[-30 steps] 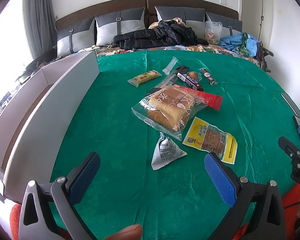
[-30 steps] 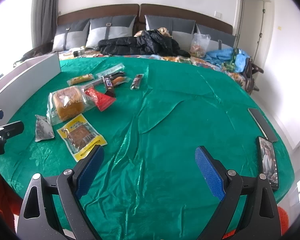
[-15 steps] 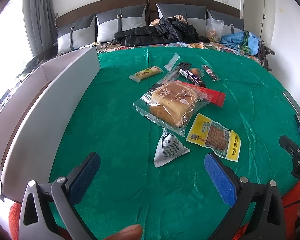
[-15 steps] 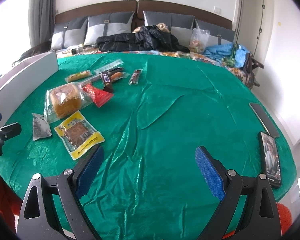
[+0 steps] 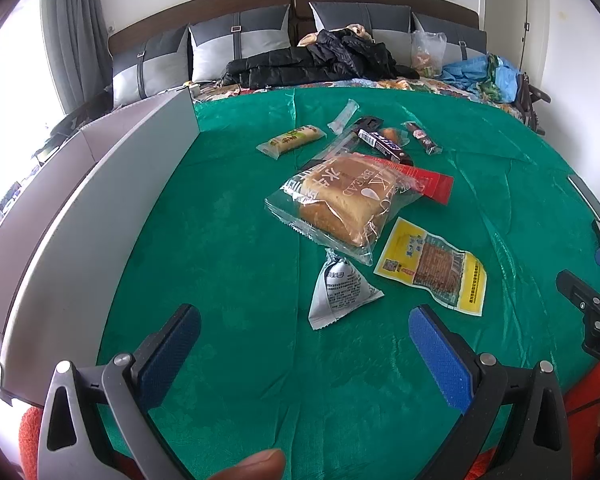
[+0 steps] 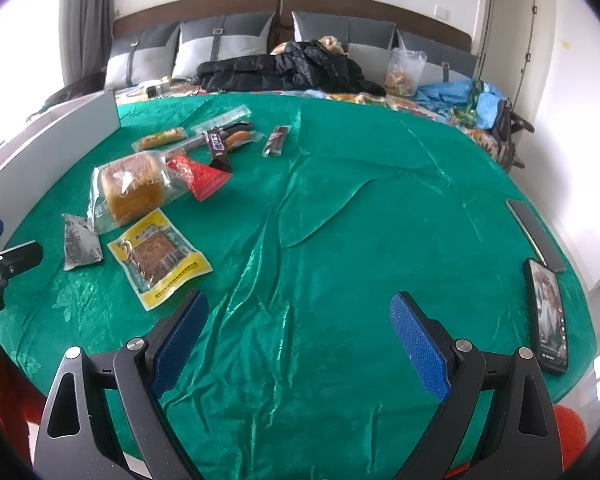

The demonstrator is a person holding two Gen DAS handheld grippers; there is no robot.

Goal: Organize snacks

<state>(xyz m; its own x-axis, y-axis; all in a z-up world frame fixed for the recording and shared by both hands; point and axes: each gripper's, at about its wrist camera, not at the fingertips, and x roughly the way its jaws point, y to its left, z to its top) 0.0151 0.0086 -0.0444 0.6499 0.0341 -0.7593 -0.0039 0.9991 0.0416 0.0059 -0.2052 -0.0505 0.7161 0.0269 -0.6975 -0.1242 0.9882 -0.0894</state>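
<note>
The bread bag (image 5: 340,200) lies mid-surface. Touching its near edge is the triangular pouch (image 5: 338,288), with the flat packet (image 5: 432,266) just right of that. The box (image 5: 100,208) stands well left; small bars (image 5: 292,140) lie behind.

Green-covered bed (image 5: 228,216) carries scattered snack packets (image 5: 342,200).

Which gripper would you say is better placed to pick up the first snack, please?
Left. The left gripper is open with the grey triangular packet just ahead between its fingers. The right gripper, also open, faces bare green cloth, snacks off to its left.
</note>
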